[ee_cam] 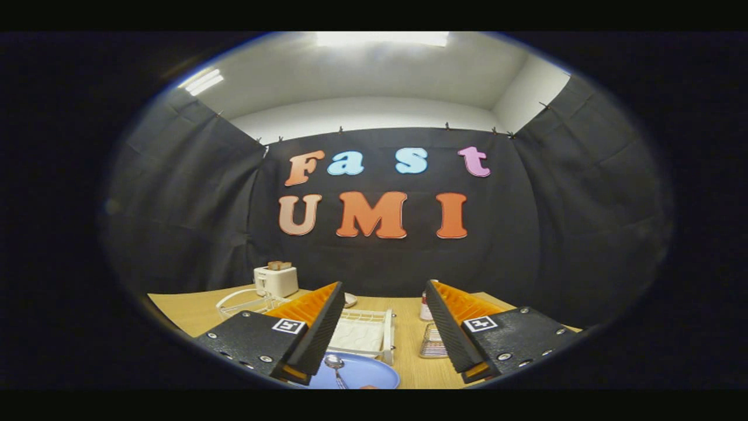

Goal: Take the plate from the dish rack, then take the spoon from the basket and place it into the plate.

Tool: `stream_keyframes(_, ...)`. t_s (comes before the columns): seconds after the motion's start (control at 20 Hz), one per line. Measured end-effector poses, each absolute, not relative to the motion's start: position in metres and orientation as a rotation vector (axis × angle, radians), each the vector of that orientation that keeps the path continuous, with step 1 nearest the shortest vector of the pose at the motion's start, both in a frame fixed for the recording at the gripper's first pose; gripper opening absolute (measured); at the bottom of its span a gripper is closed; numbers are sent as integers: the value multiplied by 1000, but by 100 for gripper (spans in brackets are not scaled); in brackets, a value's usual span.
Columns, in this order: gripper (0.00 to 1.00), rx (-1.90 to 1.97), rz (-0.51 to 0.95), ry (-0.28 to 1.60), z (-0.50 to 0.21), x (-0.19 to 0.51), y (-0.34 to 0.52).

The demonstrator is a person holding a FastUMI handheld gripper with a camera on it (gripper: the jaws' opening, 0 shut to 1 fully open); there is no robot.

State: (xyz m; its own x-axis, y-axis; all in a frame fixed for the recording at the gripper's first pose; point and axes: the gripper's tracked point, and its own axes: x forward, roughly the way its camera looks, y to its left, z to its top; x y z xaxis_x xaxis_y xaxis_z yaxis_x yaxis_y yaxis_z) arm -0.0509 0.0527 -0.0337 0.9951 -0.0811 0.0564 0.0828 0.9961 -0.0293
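Wooden table (193, 313) bearing a white toaster (276, 280), white dish rack (365, 334), wire basket (433, 342) and blue plate (362, 374) holding a spoon (335, 367).

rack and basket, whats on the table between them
Gripper view: only bare wooden table lies between the white rack and the wire basket. The tool is open above them. The spoon already lies in the blue plate.
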Motion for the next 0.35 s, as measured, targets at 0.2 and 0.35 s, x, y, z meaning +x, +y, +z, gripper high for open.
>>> stream_keyframes(0.2,83,-29,-113,-53,-35,-49,45)
stream_keyframes(0.35,83,-30,-122,-70,-32,-48,42)
